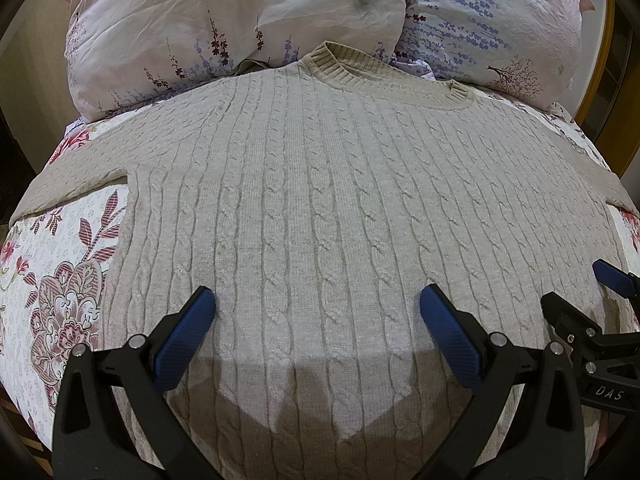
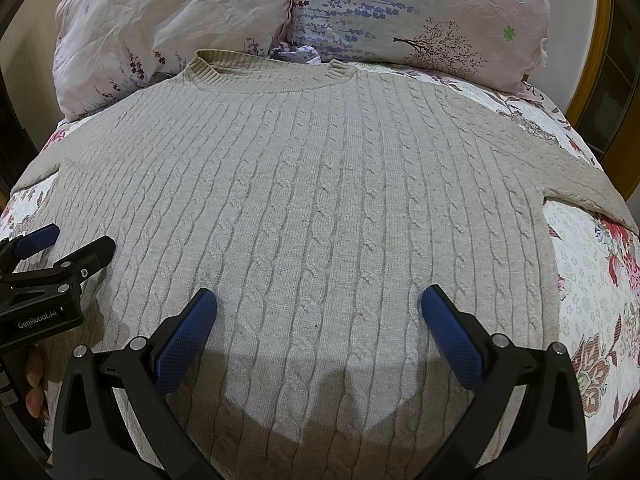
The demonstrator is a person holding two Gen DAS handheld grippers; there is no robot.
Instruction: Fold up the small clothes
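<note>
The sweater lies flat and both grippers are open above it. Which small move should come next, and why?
Probably move the left gripper out to the left sleeve and grasp it. The sweater lies spread flat, sleeves out, nothing folded yet. The right gripper is open too, holding nothing.

Soft overhead light, fisheye-warped edges

Sweater [image 1: 320,200]: pale beige-grey, vertical cable-knit columns, ribbed collar [image 1: 324,62] slightly tanner. Sheet [image 1: 52,280]: white, tiny grey florets, big pink/maroon flowers with striped leaves. Left pillow [image 1: 224,12]: pale pink, dark maroon and lavender sprigs, one green flower. Right pillow [image 2: 420,8]: lavender-blue sprigs, dark bare tree, green clover. Grippers: black frames, blue textured pads [image 1: 184,340].
</note>
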